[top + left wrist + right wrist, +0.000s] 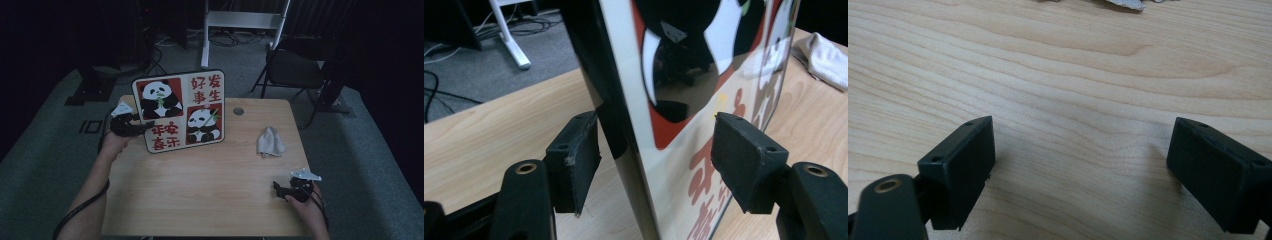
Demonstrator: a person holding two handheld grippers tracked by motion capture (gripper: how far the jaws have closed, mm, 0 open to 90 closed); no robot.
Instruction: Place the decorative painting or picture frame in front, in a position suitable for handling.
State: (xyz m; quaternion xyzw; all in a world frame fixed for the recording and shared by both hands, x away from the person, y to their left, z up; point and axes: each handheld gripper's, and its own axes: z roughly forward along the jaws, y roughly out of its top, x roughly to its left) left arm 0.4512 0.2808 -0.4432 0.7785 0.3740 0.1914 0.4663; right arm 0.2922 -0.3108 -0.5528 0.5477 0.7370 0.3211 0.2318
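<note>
One panda sign board [180, 111] stands upright at the upper left of the wooden table [200, 185], showing two pandas and red characters 好, 发, 事, 生, 平安, 喜乐. The left gripper [147, 124] straddles its left edge, jaws not pressing. One grey cloth [270, 142] lies right of centre. The right gripper [276, 187], lower right, gapes wide, holding nothing.

The high view is dimly lit: the room's edges are lost in near black, and only the table [200, 185] and the panda board [180, 111] are picked out. Slight softness is seen throughout. In the left gripper view, glare and dark reflections are carried on the board's glossy face, and the near pads are blurred. In the right gripper view, even light is cast, with soft shadows laid under the pads.
</note>
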